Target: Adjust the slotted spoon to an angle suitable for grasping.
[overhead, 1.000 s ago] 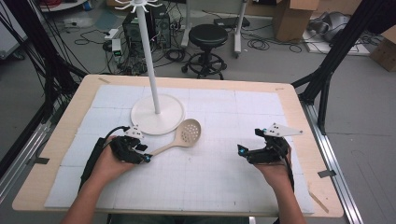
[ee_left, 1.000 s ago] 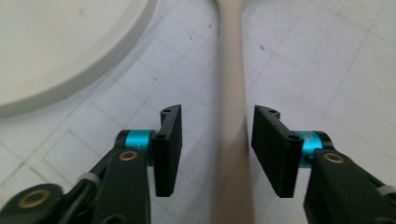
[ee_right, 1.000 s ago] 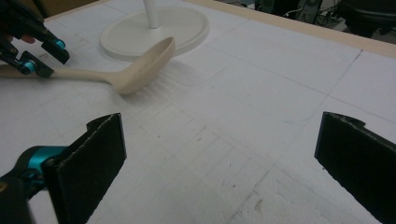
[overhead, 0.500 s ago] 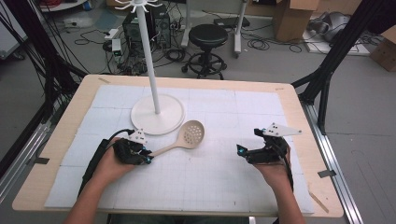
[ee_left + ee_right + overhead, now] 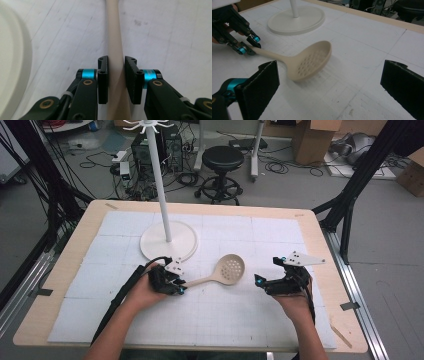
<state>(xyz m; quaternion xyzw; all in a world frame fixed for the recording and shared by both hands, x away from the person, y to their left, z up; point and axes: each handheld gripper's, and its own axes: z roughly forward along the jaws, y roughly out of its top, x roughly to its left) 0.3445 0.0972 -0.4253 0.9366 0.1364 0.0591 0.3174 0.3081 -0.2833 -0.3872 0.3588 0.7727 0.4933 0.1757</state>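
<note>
Where the white gridded mat (image 5: 280, 245) covers the wooden table (image 5: 90, 220), a beige slotted spoon (image 5: 227, 270) lies roughly mid-table, bowl toward the far right, handle running back toward the person's left hand (image 5: 142, 292). Left gripper (image 5: 176, 286): jaws clamped on the spoon's handle near its end. The left gripper view confirms it, with the handle (image 5: 115, 52) passing straight up between the two black pads (image 5: 103, 80), both pads pressed against it. Spoon bowl looks slightly raised off the mat in the right gripper view, a soft shadow under it; contact with the mat cannot be settled from the pictures.

Right gripper (image 5: 264, 284): jaws spread wide, holding nothing. It sits just right of the spoon bowl, apart from it, pointing left toward it. In the right gripper view the spoon (image 5: 312, 62) lies between the two open pads (image 5: 260, 87) but farther off, perforations in the bowl visible; the left gripper (image 5: 249, 45) shows beyond, on the handle.

White stand: round base (image 5: 167, 242) on the mat just beyond the left gripper, pole (image 5: 159, 185) upright, hooks at top. A black stool (image 5: 222, 160) stands on the floor beyond the table, among cables.
</note>
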